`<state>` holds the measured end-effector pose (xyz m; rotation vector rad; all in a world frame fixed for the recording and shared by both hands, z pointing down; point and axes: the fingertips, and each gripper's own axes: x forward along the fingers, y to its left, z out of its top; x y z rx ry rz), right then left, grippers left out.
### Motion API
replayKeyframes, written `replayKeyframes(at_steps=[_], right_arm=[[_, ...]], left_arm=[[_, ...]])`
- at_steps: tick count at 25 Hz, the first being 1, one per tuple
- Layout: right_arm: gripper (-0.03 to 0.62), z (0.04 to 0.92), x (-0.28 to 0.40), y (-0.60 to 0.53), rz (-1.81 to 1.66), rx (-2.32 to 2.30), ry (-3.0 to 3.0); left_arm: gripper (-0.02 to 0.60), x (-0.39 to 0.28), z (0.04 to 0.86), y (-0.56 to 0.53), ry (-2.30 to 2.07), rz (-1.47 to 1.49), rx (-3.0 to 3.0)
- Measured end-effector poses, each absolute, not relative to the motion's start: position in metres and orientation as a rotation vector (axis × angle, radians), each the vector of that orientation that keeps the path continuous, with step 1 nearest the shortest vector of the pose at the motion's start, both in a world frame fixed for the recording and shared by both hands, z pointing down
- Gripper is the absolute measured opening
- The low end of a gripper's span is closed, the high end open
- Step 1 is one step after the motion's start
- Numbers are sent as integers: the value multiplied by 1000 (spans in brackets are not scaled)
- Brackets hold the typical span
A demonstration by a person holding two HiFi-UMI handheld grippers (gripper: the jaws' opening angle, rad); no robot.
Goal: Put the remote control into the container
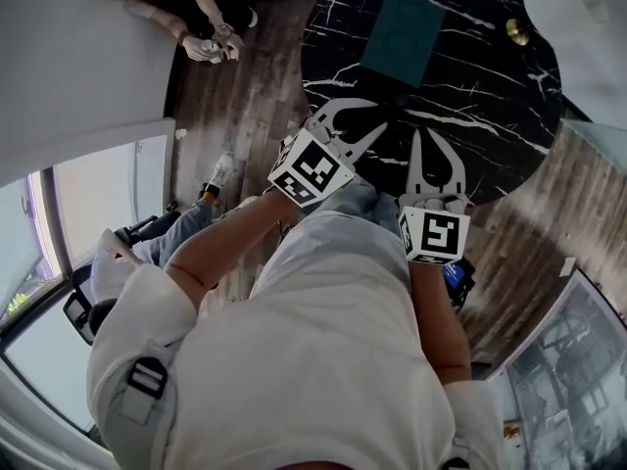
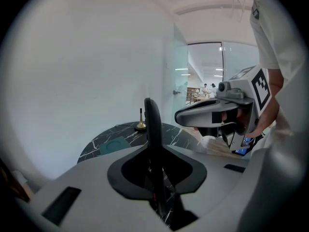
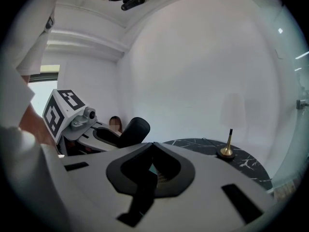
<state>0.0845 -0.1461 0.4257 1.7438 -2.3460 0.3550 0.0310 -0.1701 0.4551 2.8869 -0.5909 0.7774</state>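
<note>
- Black marble table [image 1: 480,96] fills the upper right of the head view, with a teal container [image 1: 402,35] lying flat on it, near the top edge.
- Left gripper [image 1: 364,117] sits at centre frame, its fingers spread around the remote control [image 2: 153,124] — held edge-up, short of the container.
- Right gripper [image 1: 428,137] is just right of it — fingertips together, nothing between.

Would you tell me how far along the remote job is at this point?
Done: the remote is off the table, clamped in the left tongs above its near edge. In hand: that grip; the right tongs hold nothing. Left: bringing it over the teal container farther across the table and putting it in.
</note>
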Motion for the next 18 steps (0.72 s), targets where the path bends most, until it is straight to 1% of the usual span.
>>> replayKeyframes(at_steps=[9,18], right_arm=[[11,492,91,-149,473,1716,-2267],[11,513,84,-140,518,1668,-2254]], left_arm=[[80,36,521,-173,-519,997,2884],[78,35,598,-179,-471,1232,2844]])
